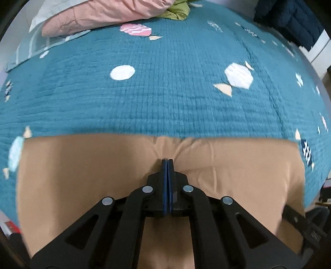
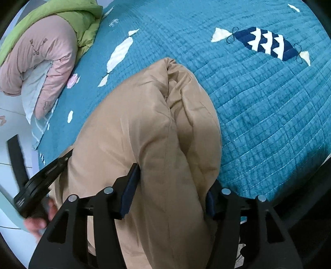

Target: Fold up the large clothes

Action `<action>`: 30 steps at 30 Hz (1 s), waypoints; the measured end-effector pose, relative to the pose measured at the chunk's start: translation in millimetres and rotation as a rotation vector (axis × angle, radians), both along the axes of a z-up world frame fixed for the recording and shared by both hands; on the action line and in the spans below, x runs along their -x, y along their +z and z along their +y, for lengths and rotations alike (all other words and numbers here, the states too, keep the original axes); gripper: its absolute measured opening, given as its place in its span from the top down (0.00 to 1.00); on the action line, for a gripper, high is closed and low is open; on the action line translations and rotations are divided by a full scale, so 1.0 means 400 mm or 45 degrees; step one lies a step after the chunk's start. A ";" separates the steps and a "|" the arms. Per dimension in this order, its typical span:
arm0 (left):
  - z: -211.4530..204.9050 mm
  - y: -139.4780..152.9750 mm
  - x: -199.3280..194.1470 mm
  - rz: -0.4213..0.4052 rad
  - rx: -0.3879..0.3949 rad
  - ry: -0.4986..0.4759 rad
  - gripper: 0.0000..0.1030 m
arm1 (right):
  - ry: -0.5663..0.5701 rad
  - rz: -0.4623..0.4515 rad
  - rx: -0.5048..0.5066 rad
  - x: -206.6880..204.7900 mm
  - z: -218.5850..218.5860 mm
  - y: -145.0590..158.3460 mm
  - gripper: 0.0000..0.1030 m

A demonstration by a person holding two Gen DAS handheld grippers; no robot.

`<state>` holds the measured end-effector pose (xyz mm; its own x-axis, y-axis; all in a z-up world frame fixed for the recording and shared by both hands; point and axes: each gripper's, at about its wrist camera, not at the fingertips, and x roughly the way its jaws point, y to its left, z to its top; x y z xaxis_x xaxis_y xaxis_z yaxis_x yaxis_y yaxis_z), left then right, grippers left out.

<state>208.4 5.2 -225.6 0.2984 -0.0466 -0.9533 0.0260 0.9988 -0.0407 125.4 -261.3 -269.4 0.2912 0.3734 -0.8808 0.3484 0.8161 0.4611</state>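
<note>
A large tan padded garment [image 1: 238,165] lies at the near edge of the teal quilted bed [image 1: 165,93]. My left gripper [image 1: 167,160] is shut, pinching a fold of the tan fabric near its far edge. In the right wrist view the same tan garment [image 2: 149,128] is bunched into a thick roll. My right gripper [image 2: 171,186] is clamped around that thick bundle, its jaws held wide apart by the padding. The left gripper [image 2: 41,182] and the hand holding it show at the lower left of the right wrist view.
A pink jacket [image 1: 99,14] and a green garment [image 1: 178,10] are piled at the bed's far side, also in the right wrist view [image 2: 47,55]. A dark blue garment [image 1: 289,20] hangs at the far right. The bed edge and floor [image 2: 12,115] lie to the left.
</note>
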 end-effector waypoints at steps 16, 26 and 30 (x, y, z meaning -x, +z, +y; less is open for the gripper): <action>-0.007 0.003 0.156 0.190 -0.073 -0.076 0.98 | 0.018 0.007 0.024 0.020 0.010 0.003 0.43; 0.091 -0.022 0.185 0.278 0.117 0.097 0.98 | 0.066 0.004 0.108 0.025 0.033 0.014 0.39; 0.060 -0.032 0.271 0.222 0.012 0.028 0.98 | 0.035 0.048 0.042 0.029 0.013 -0.007 0.37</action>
<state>100.0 29.1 -238.3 0.1299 -0.0509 -0.9902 -0.0045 0.9986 -0.0519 113.7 -256.0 -272.0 0.2473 0.3513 -0.9030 0.3424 0.8401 0.4206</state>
